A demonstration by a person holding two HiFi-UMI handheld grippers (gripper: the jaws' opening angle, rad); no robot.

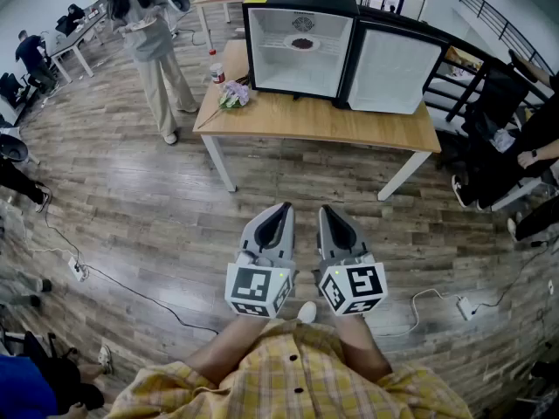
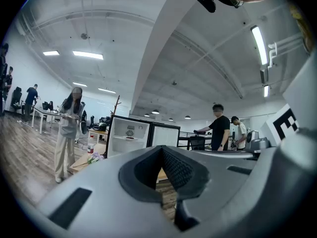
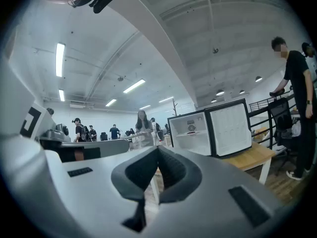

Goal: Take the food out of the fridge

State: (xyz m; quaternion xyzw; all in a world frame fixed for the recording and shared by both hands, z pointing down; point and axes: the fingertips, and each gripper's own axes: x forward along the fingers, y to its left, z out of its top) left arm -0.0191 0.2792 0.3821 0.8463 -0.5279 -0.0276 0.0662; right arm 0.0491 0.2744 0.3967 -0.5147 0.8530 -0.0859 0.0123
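A small black fridge (image 1: 301, 37) stands on a wooden table (image 1: 314, 120), its door (image 1: 393, 66) swung open to the right. On its white shelf sits a plate with dark food (image 1: 302, 44). The fridge (image 2: 128, 135) also shows far off in the left gripper view, and the fridge (image 3: 190, 130) in the right gripper view too. My left gripper (image 1: 283, 209) and right gripper (image 1: 330, 211) are held side by side over the floor, well short of the table. Both are shut with nothing between the jaws.
A bottle (image 1: 217, 72) and a bunch of flowers (image 1: 233, 94) lie at the table's left end. A person (image 1: 153, 42) stands left of the table holding a plate. More people and chairs (image 1: 515, 155) are at the right. Cables (image 1: 105, 278) run across the wooden floor.
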